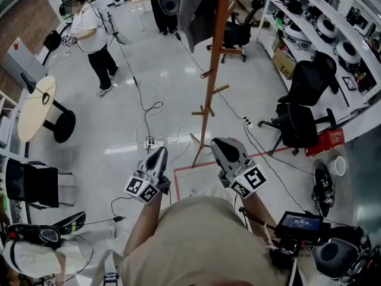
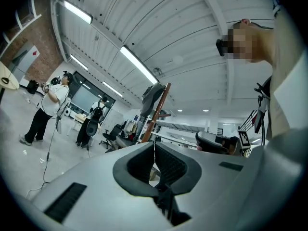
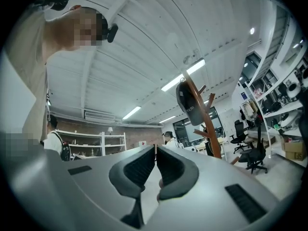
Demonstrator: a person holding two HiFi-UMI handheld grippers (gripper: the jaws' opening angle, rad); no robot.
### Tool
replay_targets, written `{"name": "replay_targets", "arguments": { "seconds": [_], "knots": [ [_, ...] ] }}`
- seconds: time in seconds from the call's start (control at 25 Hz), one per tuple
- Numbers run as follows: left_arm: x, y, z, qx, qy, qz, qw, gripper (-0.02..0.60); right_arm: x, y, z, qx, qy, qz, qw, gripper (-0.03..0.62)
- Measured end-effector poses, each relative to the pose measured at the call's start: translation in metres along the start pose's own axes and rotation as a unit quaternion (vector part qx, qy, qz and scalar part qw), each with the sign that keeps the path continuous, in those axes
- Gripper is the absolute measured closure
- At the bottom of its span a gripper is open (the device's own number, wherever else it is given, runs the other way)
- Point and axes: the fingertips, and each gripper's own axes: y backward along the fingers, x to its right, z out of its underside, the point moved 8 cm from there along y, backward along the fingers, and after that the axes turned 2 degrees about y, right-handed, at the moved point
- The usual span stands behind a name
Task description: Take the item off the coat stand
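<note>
A tall wooden coat stand (image 1: 209, 82) rises from the floor ahead of me. A dark grey bag-like item (image 1: 194, 9) hangs from a peg near its top. My left gripper (image 1: 161, 152) is held low, short of the stand's foot and to its left, with its jaws shut and nothing between them. My right gripper (image 1: 218, 143) is level with it, just right of the stand's base, and is also shut and empty. In the left gripper view the stand (image 2: 156, 113) and the item (image 2: 152, 93) show small beyond the fingertips. The right gripper view has the item (image 3: 189, 101) hanging on the stand (image 3: 210, 129).
A person in a white shirt (image 1: 95, 37) stands at the far left. Black office chairs (image 1: 296, 123) and shelves (image 1: 324, 25) line the right side. Cables (image 1: 149, 109) trail over the floor towards a power strip. A round table (image 1: 34, 107) is at the left. Red tape (image 1: 196, 168) marks the floor.
</note>
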Motion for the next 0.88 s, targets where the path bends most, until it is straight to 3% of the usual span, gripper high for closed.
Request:
{"name": "replay_targets", "arguments": {
  "seconds": [0.32,0.88],
  "knots": [
    [-0.01,0.007,-0.001,-0.001,-0.001,-0.002,1.0,0.561,-0.005,-0.018,0.006,-0.008,-0.002,-0.009,1.0,0.574],
    [-0.016,-0.021,-0.007,0.004,-0.015,-0.02,0.9997,0.561,0.028,-0.035,-0.006,-0.009,-0.002,-0.02,1.0,0.574]
  ]
}}
